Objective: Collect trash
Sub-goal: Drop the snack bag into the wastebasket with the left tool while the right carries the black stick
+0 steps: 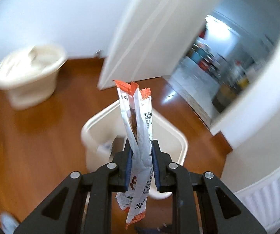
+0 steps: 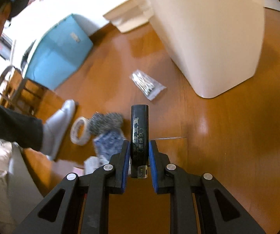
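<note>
While tilted downward, right gripper (image 2: pixel 139 146) clamps black lighter (image 2: pixel 139 134).

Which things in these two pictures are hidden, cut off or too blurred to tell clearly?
- Left wrist view: what lies inside the white square plastic bin is hidden by the orange-and-white snack wrappers and the left gripper.
- Left wrist view: the round white lined bin is blurred.
- Right wrist view: the blue patterned packet is blurred and partly behind the right gripper, which holds a black lighter.
</note>
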`<state>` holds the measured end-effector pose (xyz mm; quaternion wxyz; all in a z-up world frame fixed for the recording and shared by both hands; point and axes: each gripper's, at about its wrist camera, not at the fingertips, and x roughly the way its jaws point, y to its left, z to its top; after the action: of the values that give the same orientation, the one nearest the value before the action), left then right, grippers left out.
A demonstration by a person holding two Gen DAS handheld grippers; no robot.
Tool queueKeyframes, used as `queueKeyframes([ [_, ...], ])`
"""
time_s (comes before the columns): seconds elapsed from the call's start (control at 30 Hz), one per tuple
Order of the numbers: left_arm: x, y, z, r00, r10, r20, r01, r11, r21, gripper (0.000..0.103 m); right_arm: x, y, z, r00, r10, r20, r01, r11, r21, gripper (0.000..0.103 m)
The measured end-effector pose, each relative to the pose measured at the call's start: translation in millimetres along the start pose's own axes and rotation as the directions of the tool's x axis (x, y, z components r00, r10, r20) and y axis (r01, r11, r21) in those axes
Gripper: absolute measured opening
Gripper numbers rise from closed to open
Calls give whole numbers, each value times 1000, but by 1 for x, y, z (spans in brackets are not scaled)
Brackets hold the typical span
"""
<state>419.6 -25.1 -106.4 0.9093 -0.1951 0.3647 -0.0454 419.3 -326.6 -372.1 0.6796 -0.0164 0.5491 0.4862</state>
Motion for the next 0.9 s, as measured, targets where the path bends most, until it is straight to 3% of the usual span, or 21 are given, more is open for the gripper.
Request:
queueKeyframes([
  [0.13,61,-30,11,997,45,-71,-36,993,117,18,-13,6,-5,999,25,40,-26,1000,13,19],
  [0.23,98,-29,5,988,104,-118,-92,991,98,18,-23,12,-4,997,43,67,-44,999,13,20],
  [0.33,119,-18,-1,977,144,-158,-137,989,51,33,-30,15,-5,995,66,78,-66,998,0,20],
  [0.4,122,-14,-7,974,161,-163,-157,987,37,64,-38,16,-4,995,63,83,-62,998,-14,20],
  [0.43,120,-12,-9,973,168,-157,-165,986,36,72,-43,15,-3,993,64,94,-63,998,-10,20],
  [0.47,115,-12,-11,975,175,-139,-172,985,31,76,-49,12,-3,992,67,107,-67,998,-2,20],
  [0.63,87,-3,-17,978,183,-102,-179,983,52,77,-78,5,2,980,76,183,-85,995,41,20],
  [0.77,42,38,-35,971,232,-55,-235,971,-41,77,-119,9,24,947,123,298,-143,989,46,20],
  [0.8,35,50,-41,966,250,-58,-254,965,-69,78,-134,10,35,930,133,343,-156,987,39,20],
  [0.9,28,95,-82,940,308,-143,-327,936,-132,79,-173,10,72,877,140,459,-170,985,25,20],
])
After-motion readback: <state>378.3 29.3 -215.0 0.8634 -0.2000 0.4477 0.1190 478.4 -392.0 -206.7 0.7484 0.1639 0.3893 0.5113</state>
